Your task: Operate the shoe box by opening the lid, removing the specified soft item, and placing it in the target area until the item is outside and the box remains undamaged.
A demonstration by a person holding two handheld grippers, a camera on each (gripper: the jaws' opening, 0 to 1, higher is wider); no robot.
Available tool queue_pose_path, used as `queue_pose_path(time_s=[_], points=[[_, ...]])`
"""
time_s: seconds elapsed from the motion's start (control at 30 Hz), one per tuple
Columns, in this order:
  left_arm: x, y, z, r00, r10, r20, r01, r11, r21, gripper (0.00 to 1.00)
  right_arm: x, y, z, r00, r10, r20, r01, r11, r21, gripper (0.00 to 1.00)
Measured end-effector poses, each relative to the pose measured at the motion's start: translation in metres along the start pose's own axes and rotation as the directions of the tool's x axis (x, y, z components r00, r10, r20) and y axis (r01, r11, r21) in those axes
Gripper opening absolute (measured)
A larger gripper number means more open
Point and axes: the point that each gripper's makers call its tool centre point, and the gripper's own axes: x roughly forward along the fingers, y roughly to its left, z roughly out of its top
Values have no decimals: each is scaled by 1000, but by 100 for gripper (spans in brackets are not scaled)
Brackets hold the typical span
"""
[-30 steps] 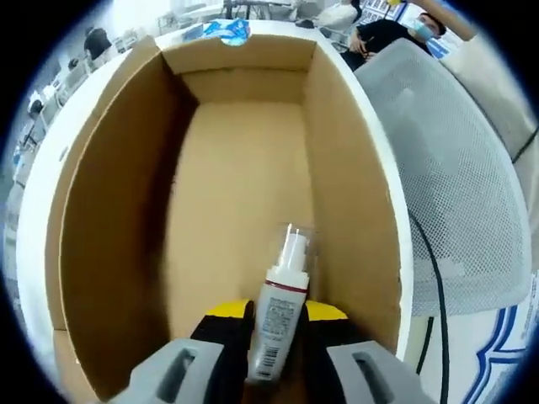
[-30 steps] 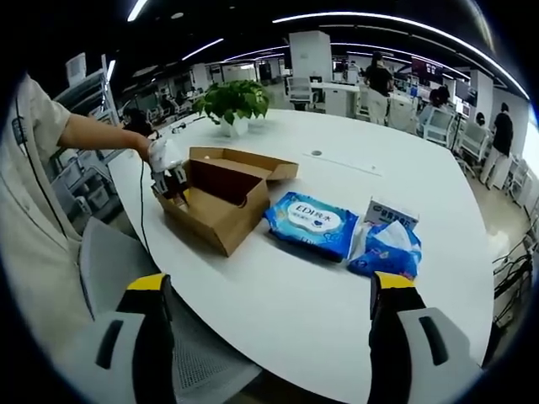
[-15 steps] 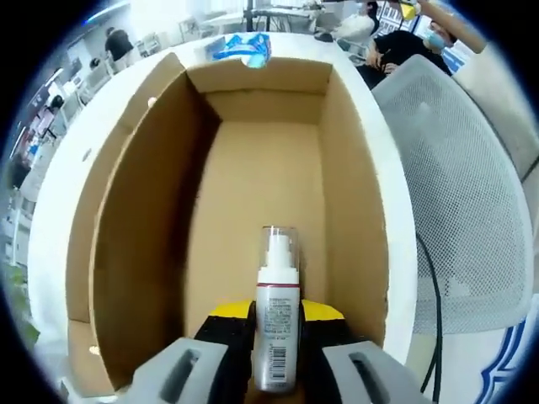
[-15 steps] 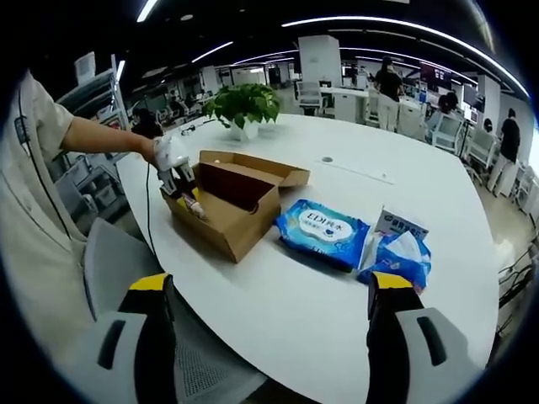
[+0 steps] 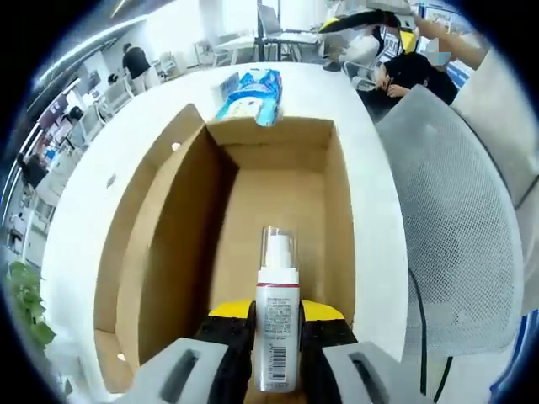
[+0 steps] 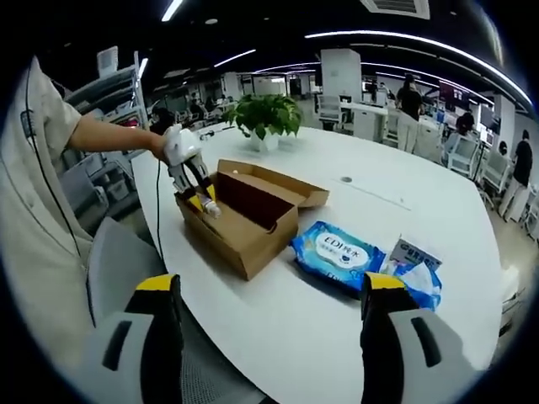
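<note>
Left gripper (image 5: 276, 337) is clamping a small white spray bottle (image 5: 275, 316) between its yellow-tipped jaws, gripping it around the labelled body with the clear cap pointing away from the camera. It's hovering over the near end of the open shoe box (image 5: 244, 252), so the bottle is sitting above the bare cardboard floor, not outside yet. From the right gripper view you can see the same thing from across the table: the left gripper (image 6: 200, 195) is holding the bottle (image 6: 210, 208) at the box's (image 6: 244, 223) near end, with the lid flap folded open on the far side.

Right gripper (image 6: 268, 337) is hanging over the table edge with its jaws spread wide and nothing between them.

Going further out, a blue pack of wipes (image 6: 338, 255) is lying on the white table (image 6: 337, 320) just beside the box, and a second blue tissue pack (image 6: 414, 271) is lying next to that. A potted plant (image 6: 267, 118) is standing at the far side of the table. A grey mesh chair (image 5: 459, 219) is sitting right by the table edge.
</note>
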Motion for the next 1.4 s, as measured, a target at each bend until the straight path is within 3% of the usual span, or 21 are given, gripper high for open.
queue_pose_path(time_s=[0.17, 0.47, 1.03, 1.2, 1.4], points=[[-8, -5, 14, 999, 15, 38, -15, 1000, 12, 19, 7, 9, 6, 999, 35, 16, -34, 999, -31, 75], [-23, -19, 45, 992, 34, 124, -38, 999, 30, 19, 22, 21, 21, 996, 74, 44, -70, 994, -88, 71], [-33, -56, 74, 985, 0, 172, -7, 999, 41, 19, 43, 49, 38, 982, 183, 49, -173, 971, -166, 57], [-34, -72, 92, 968, -37, 249, 34, 999, 18, 19, 49, 57, 38, 978, 204, 37, -195, 966, -172, 50], [-35, -81, 103, 956, -63, 286, 59, 998, 20, 19, 56, 73, 39, 970, 243, 24, -233, 950, -206, 46]])
